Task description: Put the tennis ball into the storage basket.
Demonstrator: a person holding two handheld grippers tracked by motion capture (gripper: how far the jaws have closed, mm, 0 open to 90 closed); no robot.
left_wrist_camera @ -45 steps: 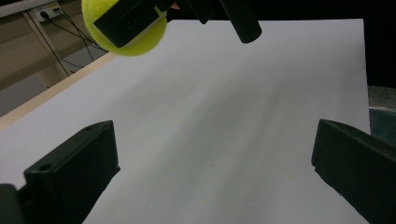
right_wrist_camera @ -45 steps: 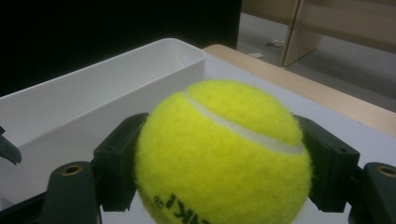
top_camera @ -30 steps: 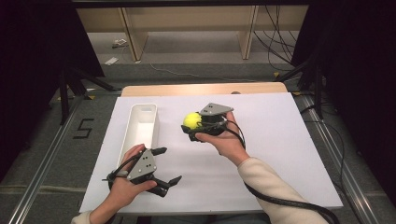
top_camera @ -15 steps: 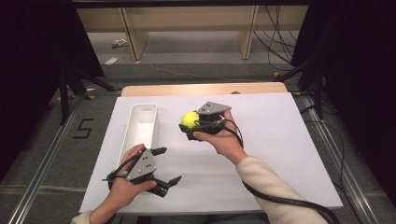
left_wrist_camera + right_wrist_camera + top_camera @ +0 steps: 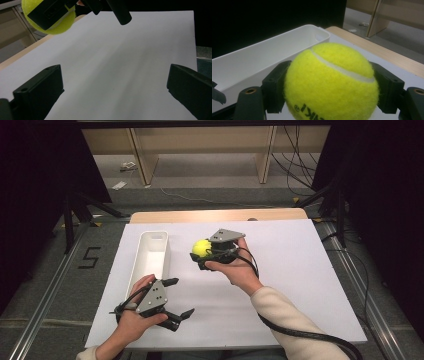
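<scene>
R gripper (image 5: 202, 254) clamps tennis ball (image 5: 201, 247) btwn jaws; L gripper (image 5: 175, 297) wide.

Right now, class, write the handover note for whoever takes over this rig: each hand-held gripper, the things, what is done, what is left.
Right hand-held gripper: shut on the tennis ball, held above the white sheet beside the tray.
Left hand-held gripper: open, holding nothing, near the table's front edge.
White tray: looks empty, left of the ball.
Done: ball grasped and lifted.
Left: probably carry it over the tray and release.
</scene>
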